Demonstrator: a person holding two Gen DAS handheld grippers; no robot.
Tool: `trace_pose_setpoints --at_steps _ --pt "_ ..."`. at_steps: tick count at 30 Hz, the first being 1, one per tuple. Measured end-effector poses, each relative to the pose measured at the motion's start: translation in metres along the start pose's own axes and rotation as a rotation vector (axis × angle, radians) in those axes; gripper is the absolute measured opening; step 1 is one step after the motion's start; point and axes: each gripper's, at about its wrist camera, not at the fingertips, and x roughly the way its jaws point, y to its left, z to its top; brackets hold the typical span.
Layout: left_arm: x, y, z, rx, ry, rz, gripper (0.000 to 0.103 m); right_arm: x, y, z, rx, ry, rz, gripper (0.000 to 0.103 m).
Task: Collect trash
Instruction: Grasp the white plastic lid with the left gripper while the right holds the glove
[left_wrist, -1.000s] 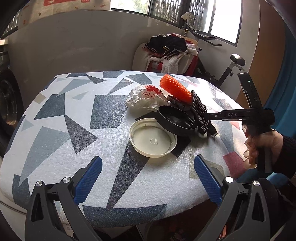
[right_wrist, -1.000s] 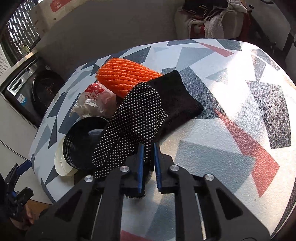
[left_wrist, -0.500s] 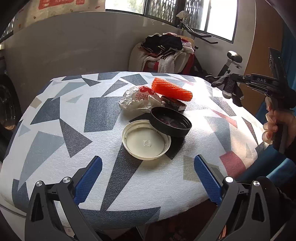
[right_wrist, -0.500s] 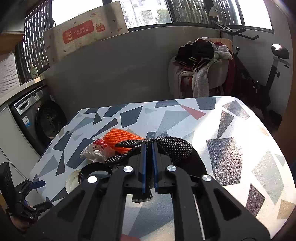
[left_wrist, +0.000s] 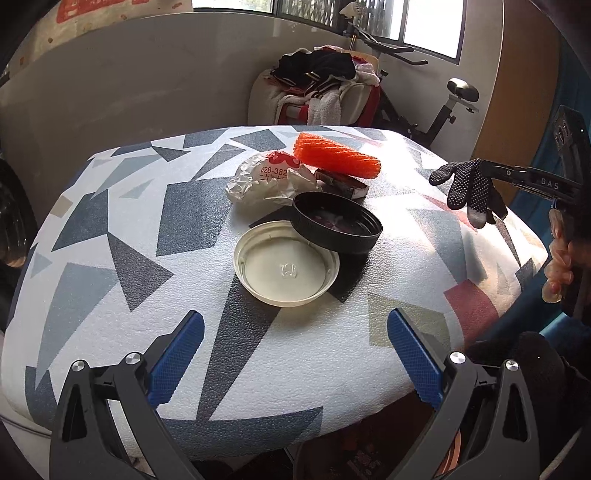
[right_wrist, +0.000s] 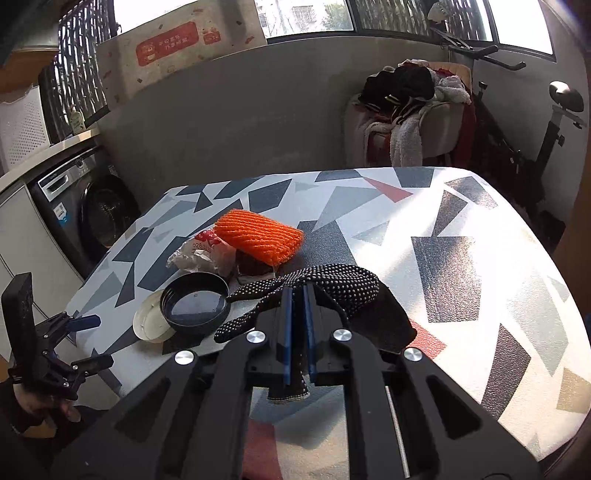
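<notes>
While the right tool (right_wrist: 298, 325) pinches a dotted glove (right_wrist: 332, 282), both lids (left_wrist: 286, 266) lie empty.

On the table (left_wrist: 110, 280), the black lid (left_wrist: 337, 227) overlaps the white lid (left_wrist: 286, 272), wrapper (left_wrist: 264, 181) behind.

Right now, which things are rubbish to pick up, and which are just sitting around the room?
Rubbish to collect: dotted black glove shut in the right gripper; orange foam net; crumpled wrapper; small dark packet; black lid; white lid.

Just sitting around: chair piled with clothes; exercise bike; washing machine.
</notes>
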Motion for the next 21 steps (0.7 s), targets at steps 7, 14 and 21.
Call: trace_pose_setpoints --at_steps 7,14,21 --pt "0.026 0.0 0.01 0.031 0.072 0.014 0.097 0.012 0.003 -0.019 0.004 0.043 0.007 0.01" --pt "0.058 -0.004 0.028 0.062 0.14 0.042 0.097 0.014 0.007 -0.025 0.003 0.048 0.028 0.01" --pt "0.088 -0.005 0.042 0.087 0.203 0.081 0.097 0.015 0.004 -0.029 0.008 0.056 0.035 0.01"
